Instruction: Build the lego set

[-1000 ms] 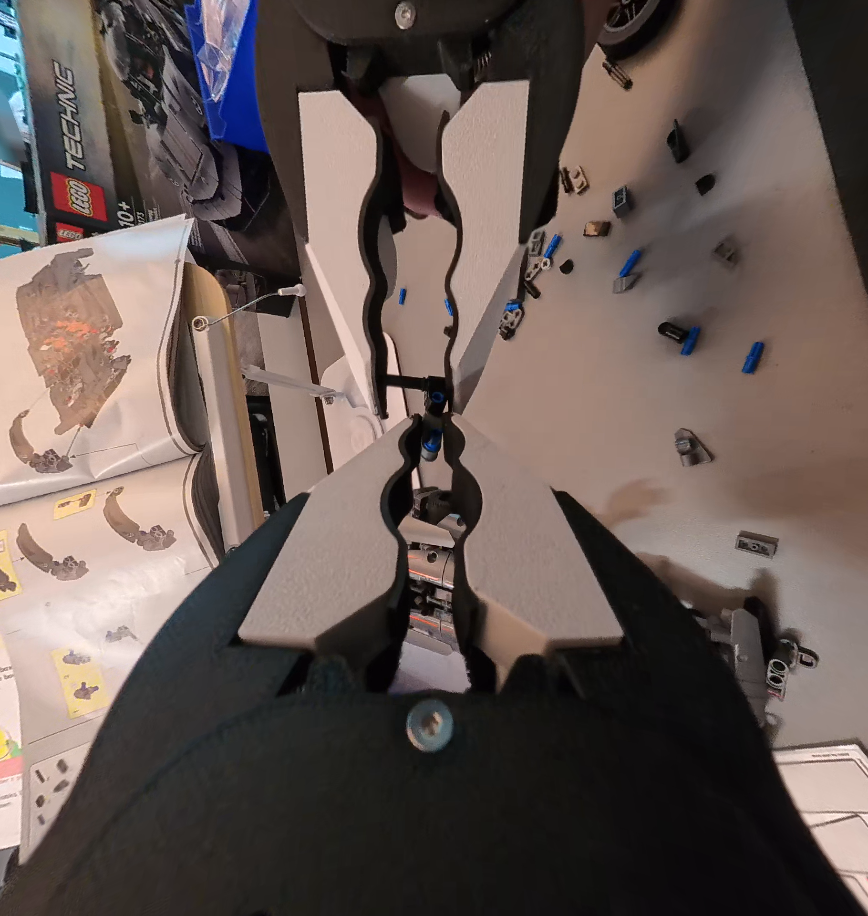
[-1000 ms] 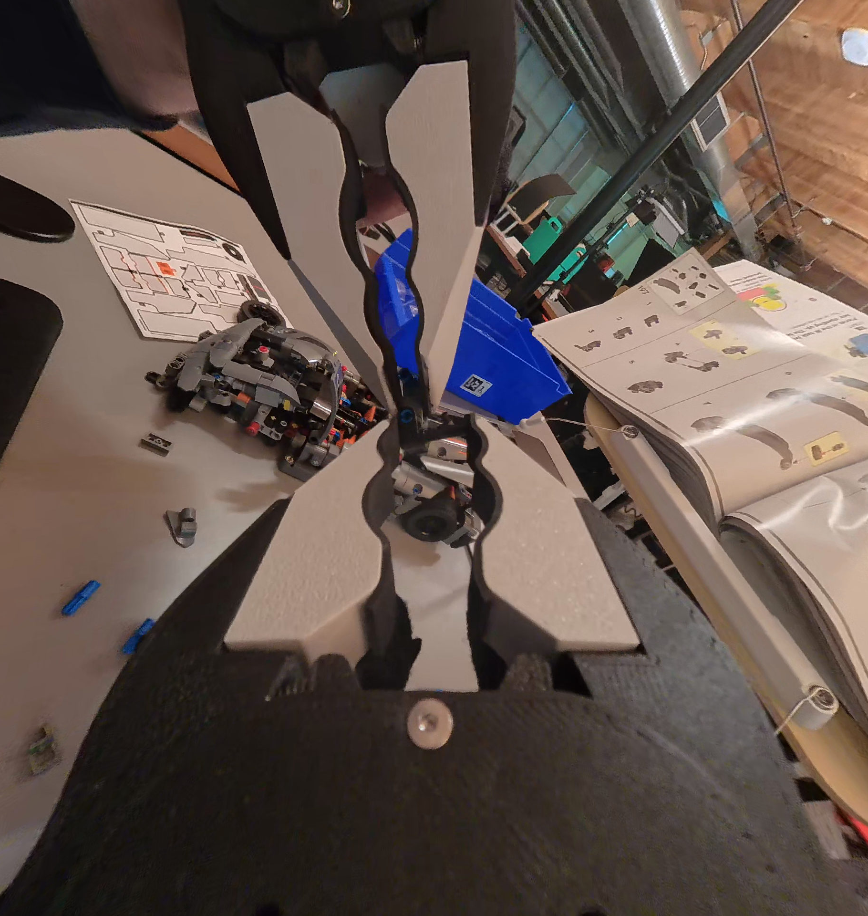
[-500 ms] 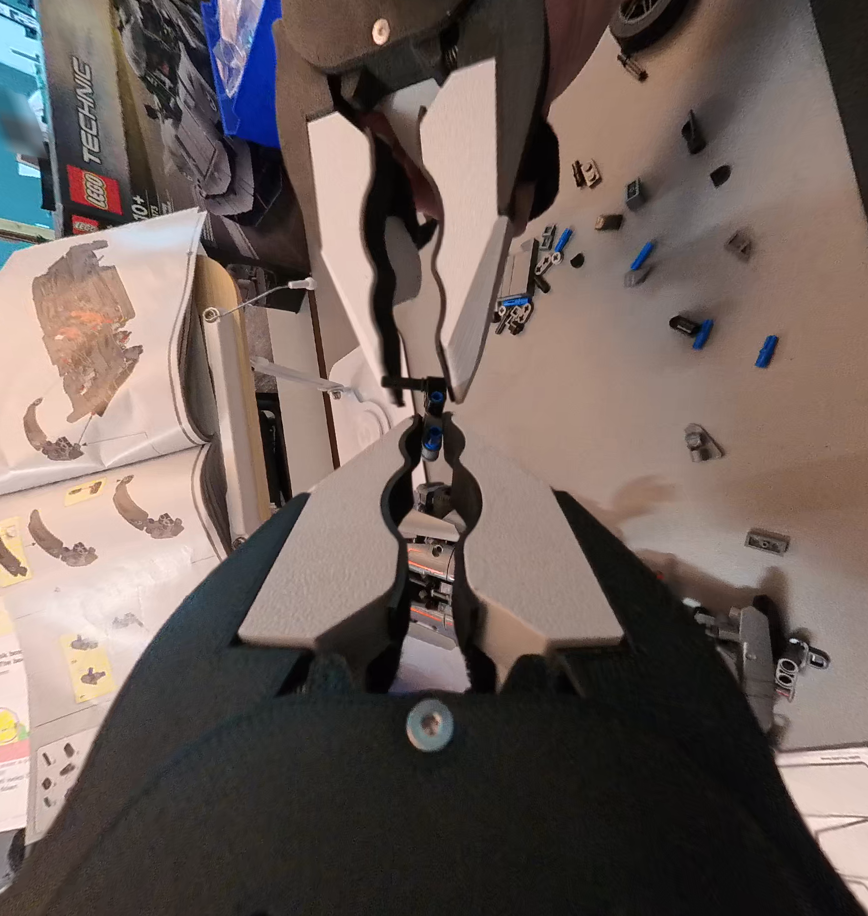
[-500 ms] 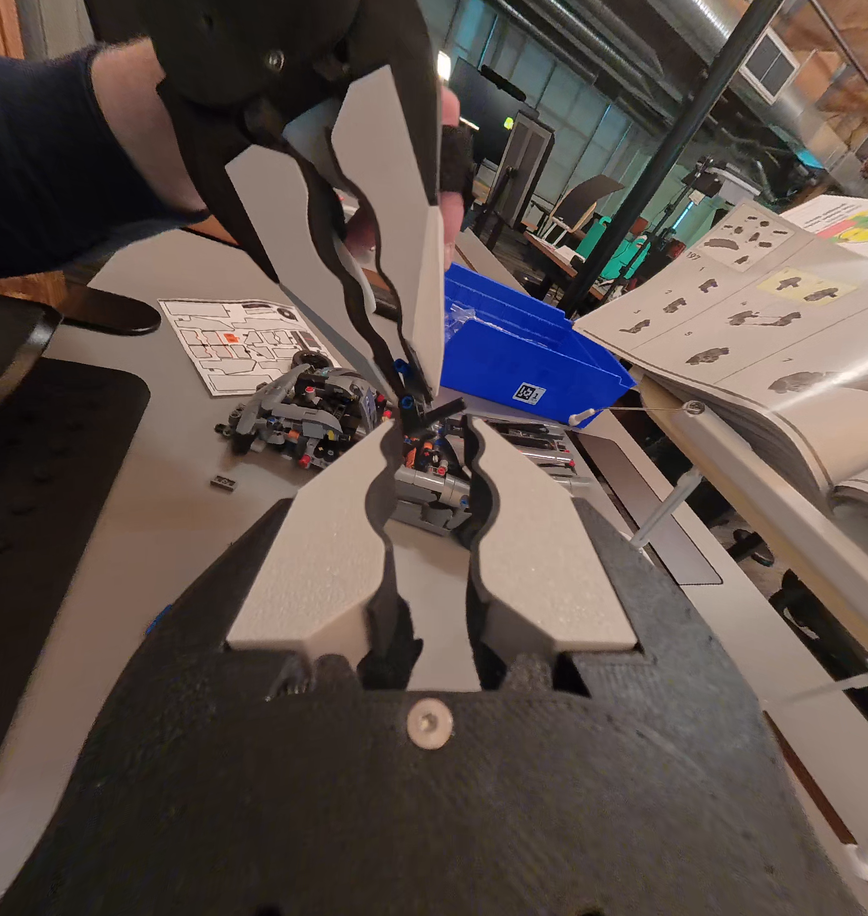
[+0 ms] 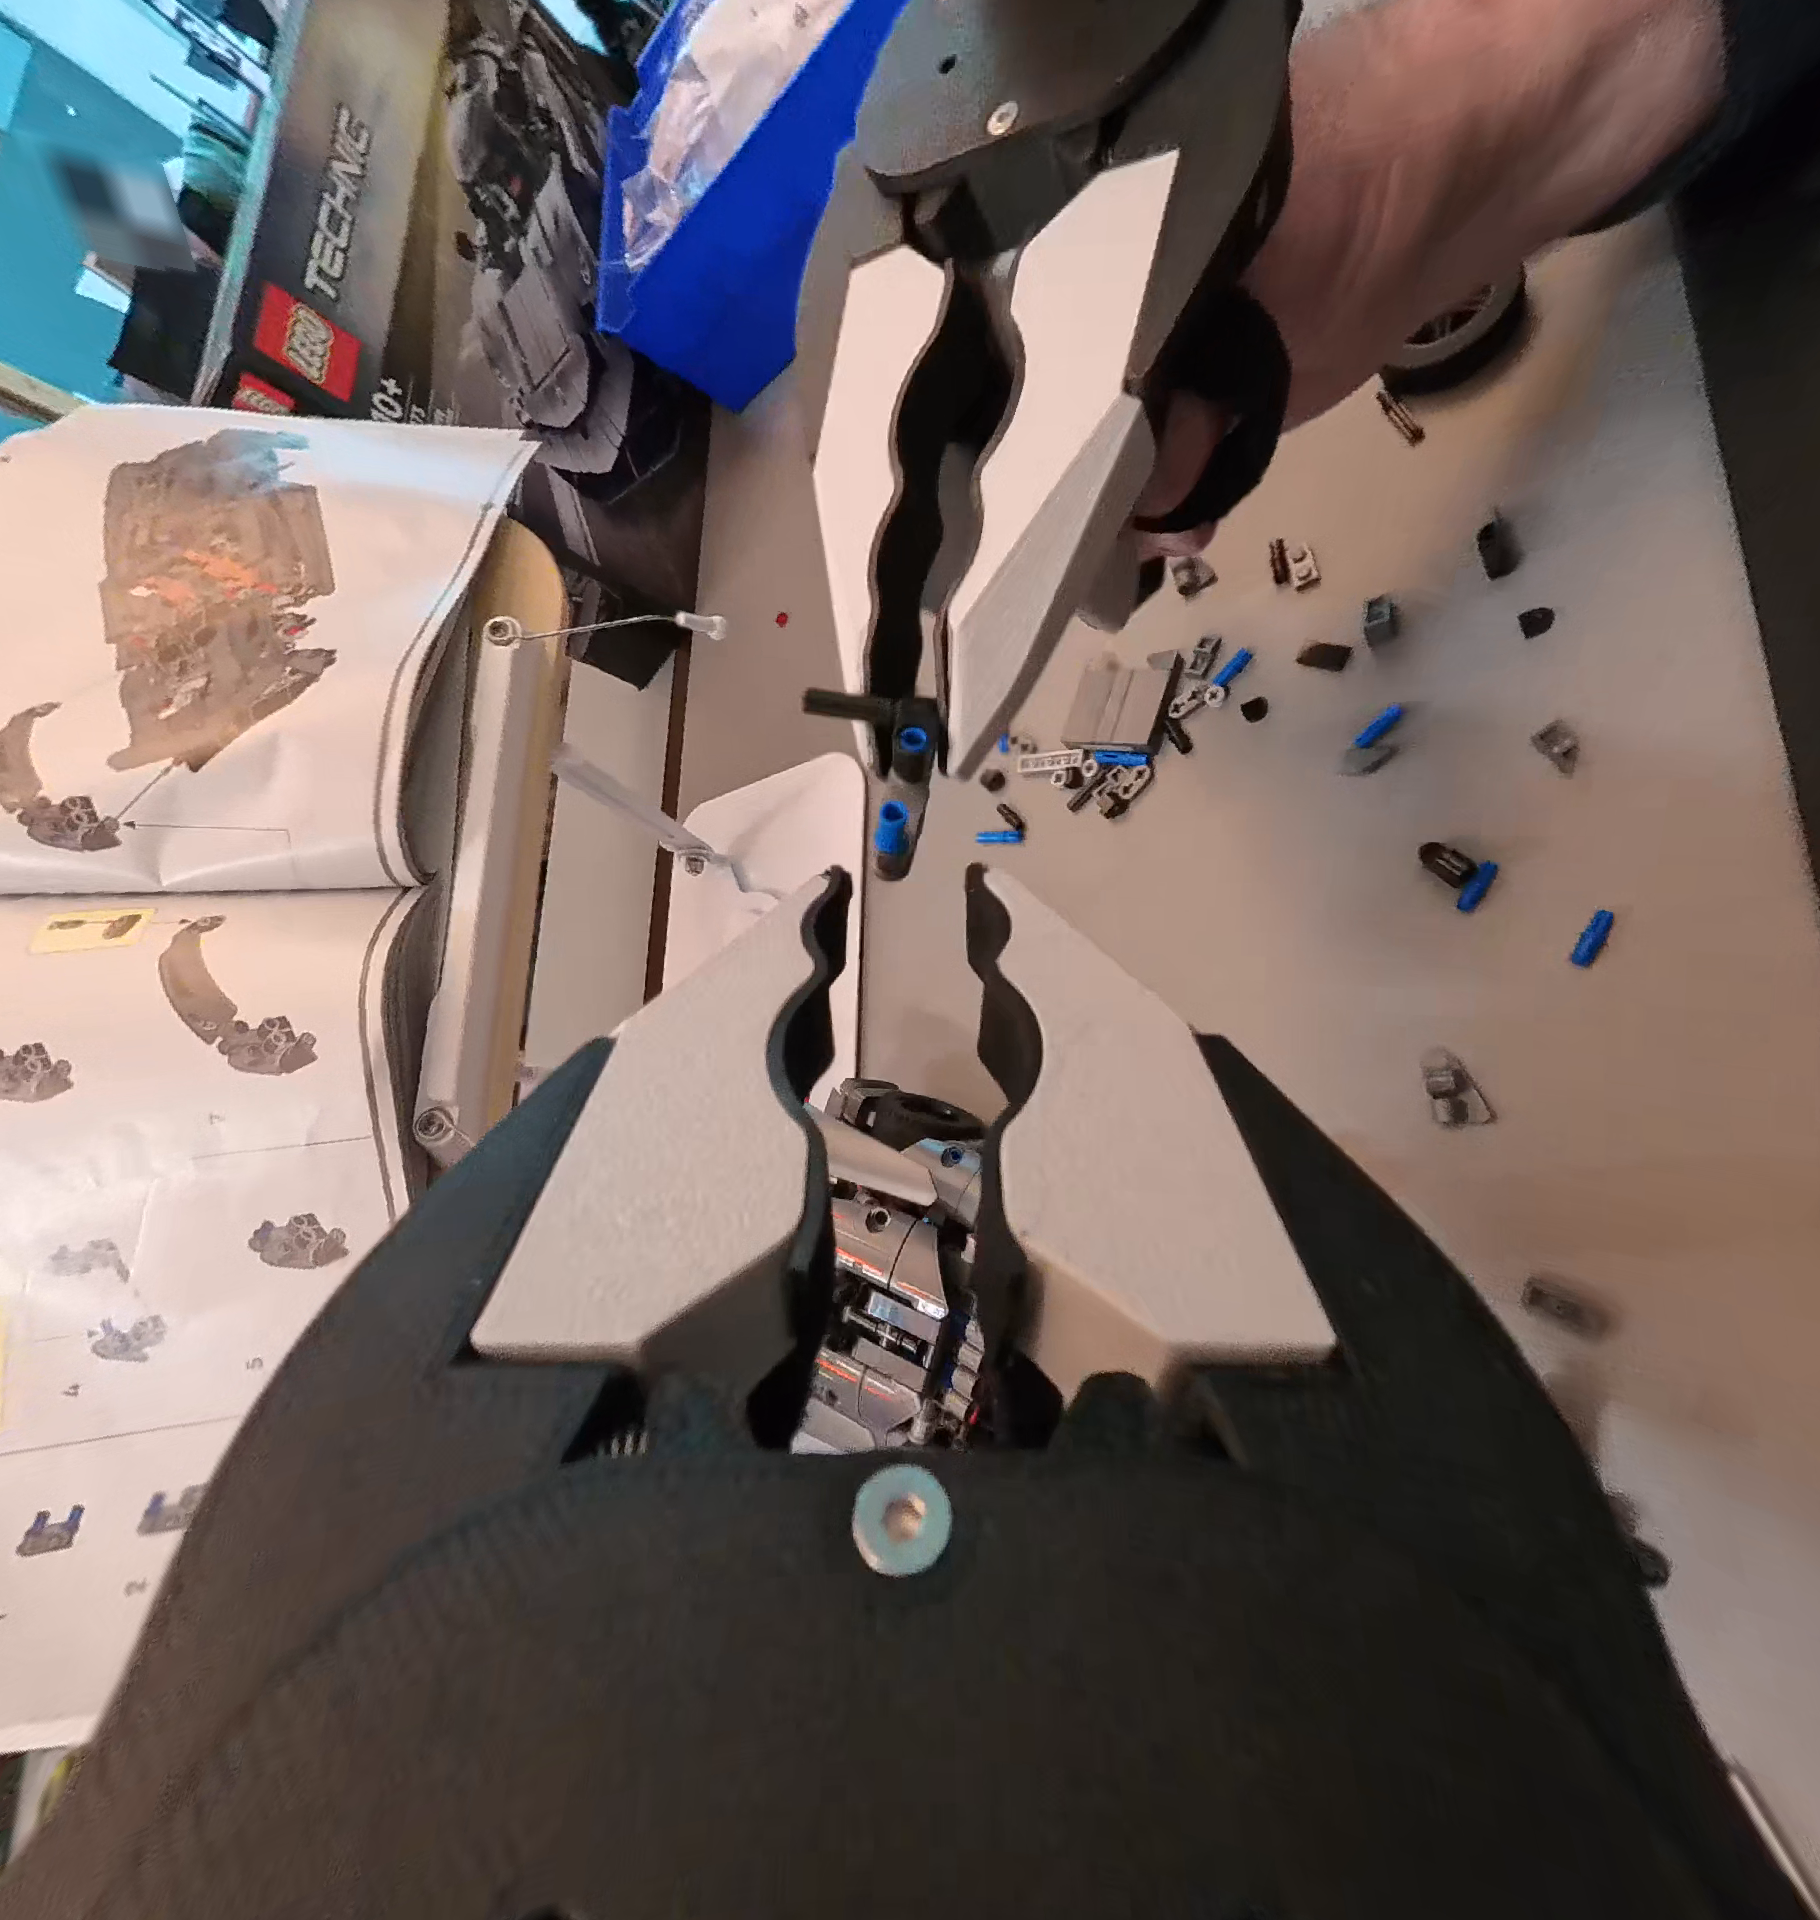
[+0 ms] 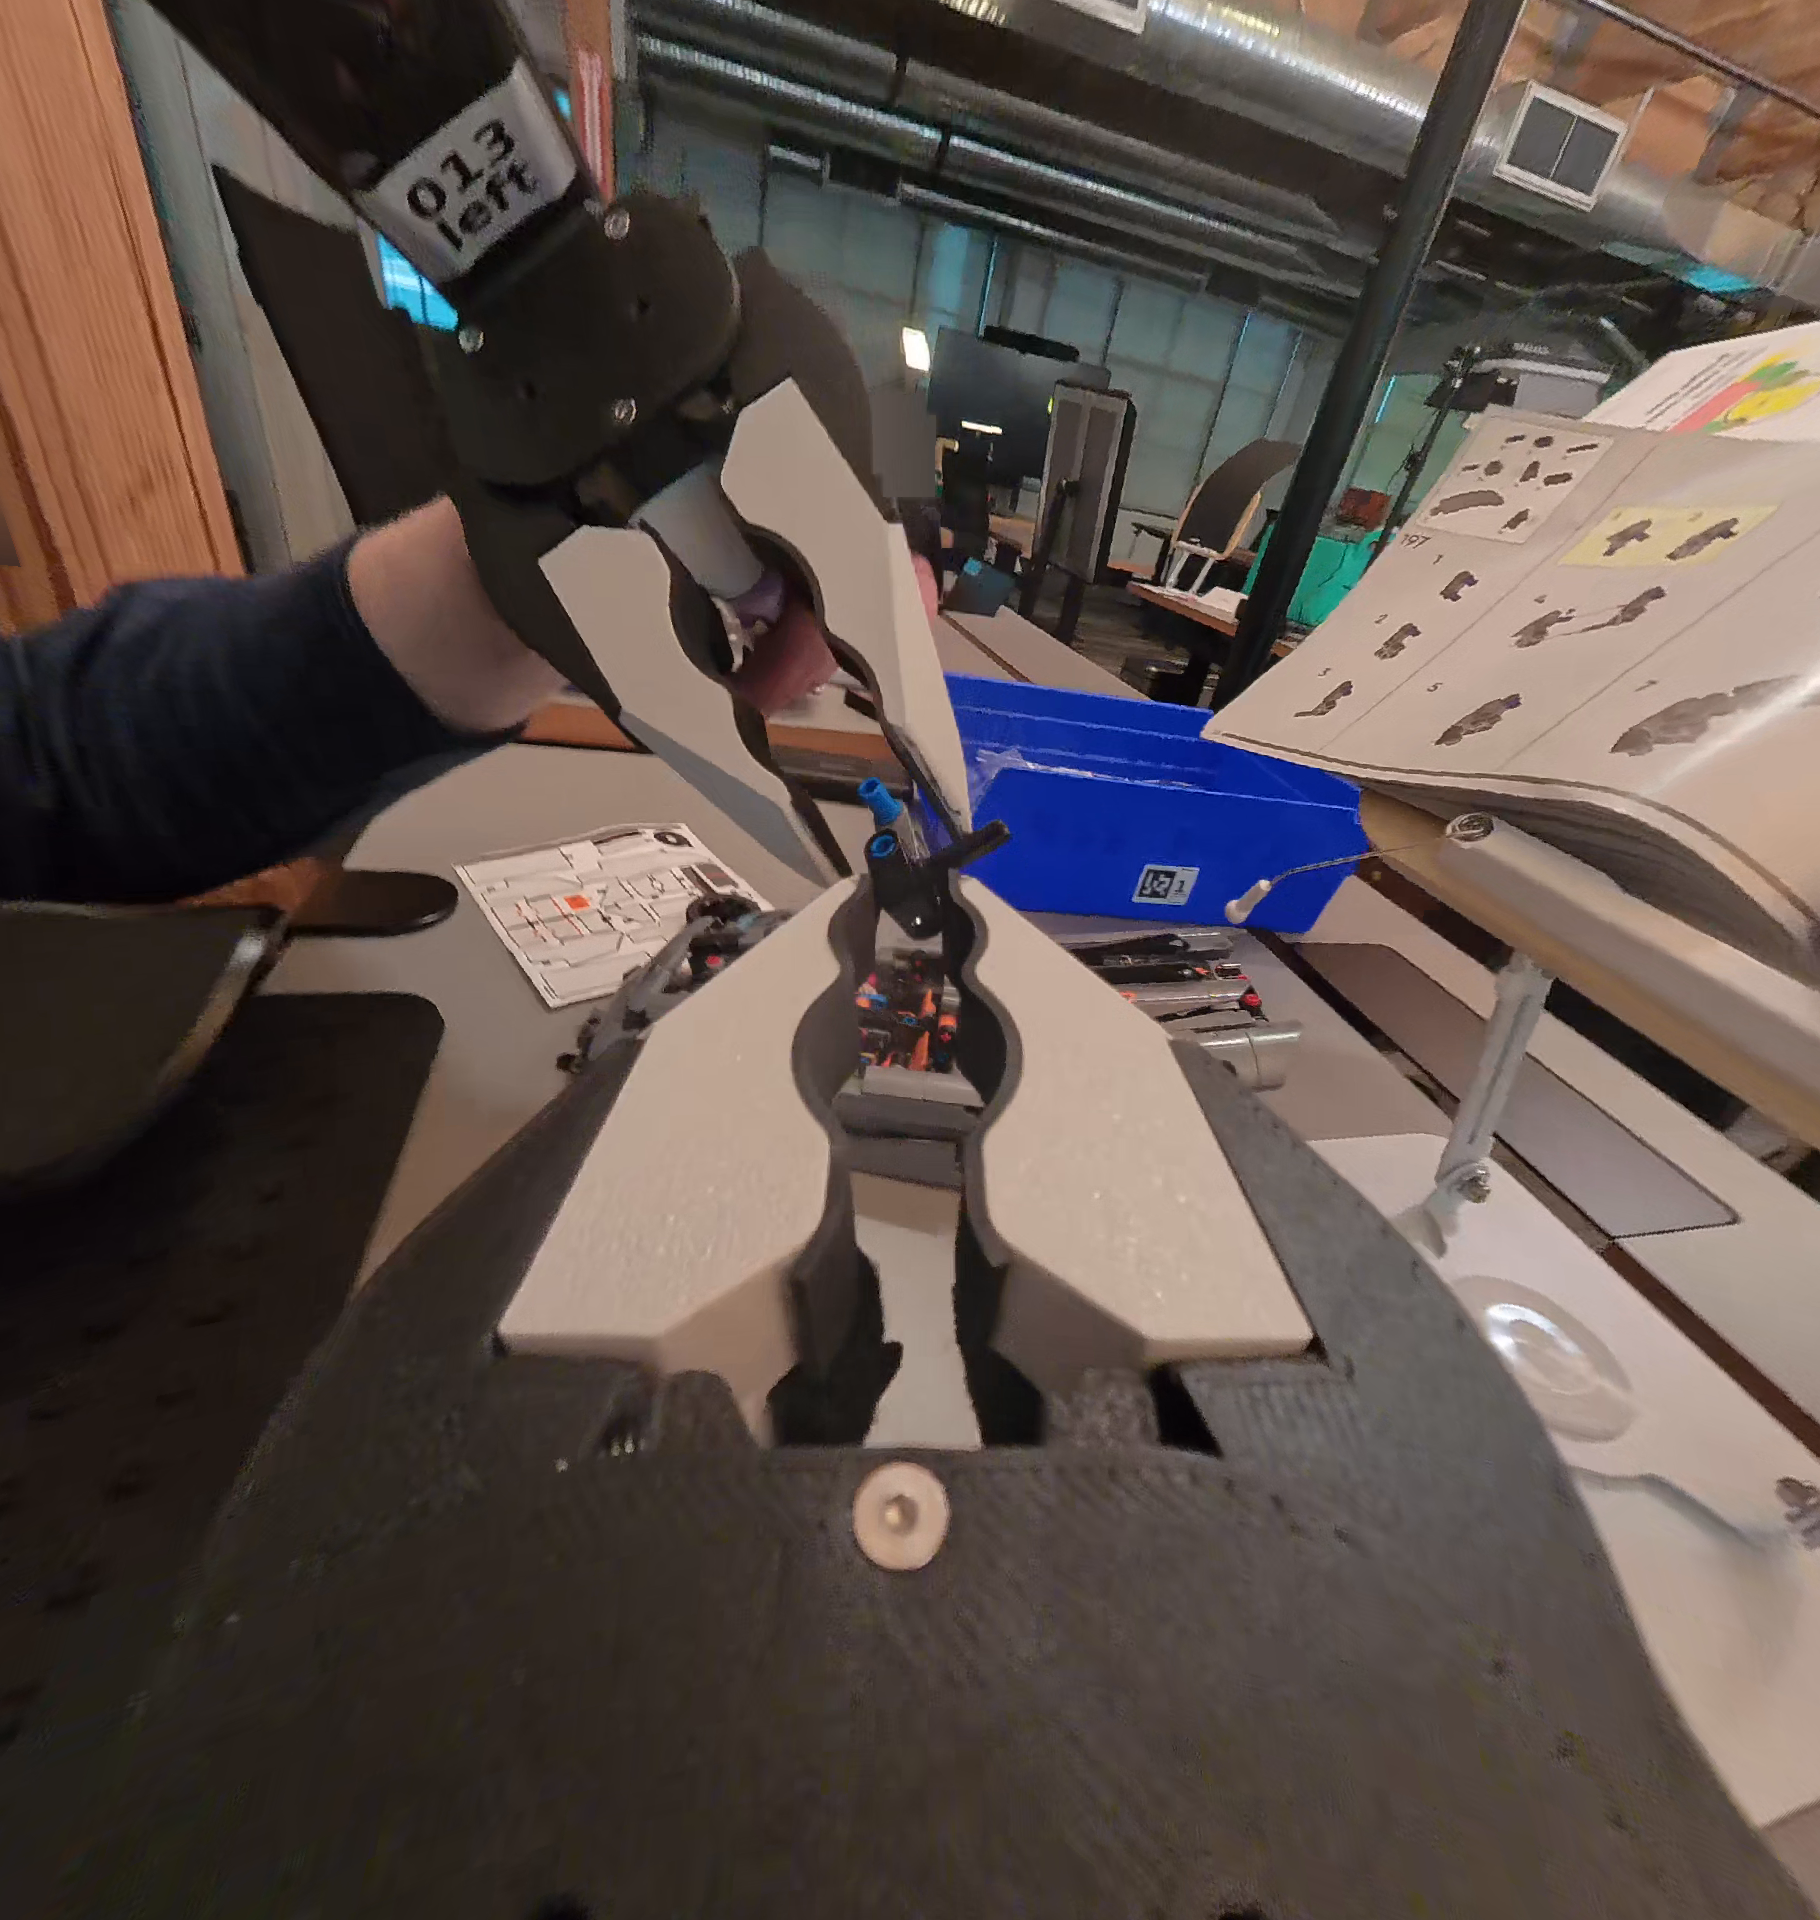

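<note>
Left wrist view: left gripper [image 5: 901,883] has its jaws apart, nothing between them, tips just short of the small black Lego connector piece with blue pins [image 5: 901,774]. Right gripper [image 6: 904,891] is clamped on that piece, holding it in the air above the grey bench [image 5: 1249,987]. Partly built dark grey Lego car model [image 6: 901,1023] sits on the bench below both grippers. Loose blue and black Lego pins [image 5: 1472,883] lie scattered toward the bench's far edge. Open instruction booklet [image 5: 158,727] rests on a stand at the bench's side, beside the blue plastic bin [image 6: 1145,831].
</note>
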Action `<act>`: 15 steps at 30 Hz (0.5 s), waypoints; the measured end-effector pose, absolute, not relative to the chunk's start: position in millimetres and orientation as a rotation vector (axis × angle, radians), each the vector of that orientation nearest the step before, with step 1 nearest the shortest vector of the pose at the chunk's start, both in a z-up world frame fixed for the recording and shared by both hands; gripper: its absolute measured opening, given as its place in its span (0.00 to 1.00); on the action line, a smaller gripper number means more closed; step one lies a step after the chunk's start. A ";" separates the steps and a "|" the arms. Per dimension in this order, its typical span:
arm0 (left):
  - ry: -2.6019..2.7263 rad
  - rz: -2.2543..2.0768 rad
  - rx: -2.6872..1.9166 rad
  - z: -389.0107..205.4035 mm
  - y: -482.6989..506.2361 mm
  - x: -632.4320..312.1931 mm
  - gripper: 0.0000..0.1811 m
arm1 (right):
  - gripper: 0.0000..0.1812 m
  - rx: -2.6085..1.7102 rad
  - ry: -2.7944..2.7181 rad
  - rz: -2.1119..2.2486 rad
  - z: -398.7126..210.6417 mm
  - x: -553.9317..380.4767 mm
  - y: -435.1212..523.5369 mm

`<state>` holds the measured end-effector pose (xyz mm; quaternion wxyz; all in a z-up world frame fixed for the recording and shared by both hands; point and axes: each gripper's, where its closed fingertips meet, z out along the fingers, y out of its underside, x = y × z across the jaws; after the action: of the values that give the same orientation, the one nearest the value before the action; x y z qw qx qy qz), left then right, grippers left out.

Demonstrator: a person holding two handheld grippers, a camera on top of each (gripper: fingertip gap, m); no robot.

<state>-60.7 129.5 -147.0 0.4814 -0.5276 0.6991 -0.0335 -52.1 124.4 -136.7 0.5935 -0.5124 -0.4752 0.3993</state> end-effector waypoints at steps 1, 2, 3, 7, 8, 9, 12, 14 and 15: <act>1.693 -0.090 -1.288 -145.8 130.4 -60.5 0.10 | 0.05 -1.198 -1.086 0.966 -135.2 -50.9 125.3; 1.685 -0.103 -1.281 -144.4 130.1 -59.4 0.10 | 0.05 -1.205 -1.068 1.008 -134.0 -49.7 126.2; 1.678 -0.118 -1.274 -143.2 129.3 -58.0 0.09 | 0.05 -1.209 -1.044 1.053 -132.1 -48.2 127.0; 1.647 -0.111 -1.256 -138.4 132.1 -53.2 0.08 | 0.05 -1.222 -0.938 1.262 -123.7 -40.2 131.3; 1.639 -0.112 -1.258 -137.4 133.4 -52.0 0.07 | 0.05 -1.224 -0.910 1.306 -122.1 -38.2 133.0; 1.631 -0.112 -1.259 -136.4 134.8 -50.7 0.07 | 0.05 -1.230 -0.890 1.349 -121.7 -36.9 134.4; 1.598 -0.118 -1.261 -132.3 138.9 -47.6 0.05 | 0.06 -1.247 -0.840 1.472 -122.0 -35.1 137.0; 1.585 -0.120 -1.264 -131.4 140.8 -46.1 0.04 | 0.06 -1.248 -0.804 1.539 -121.2 -33.9 138.4; 1.577 -0.116 -1.266 -131.1 142.1 -45.7 0.04 | 0.05 -1.239 -0.790 1.571 -119.5 -32.9 138.1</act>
<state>-45.7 142.1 -131.1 0.5296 -0.5302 0.6604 -0.0487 -32.9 138.1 -119.5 0.4754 -0.5069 -0.3230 0.6424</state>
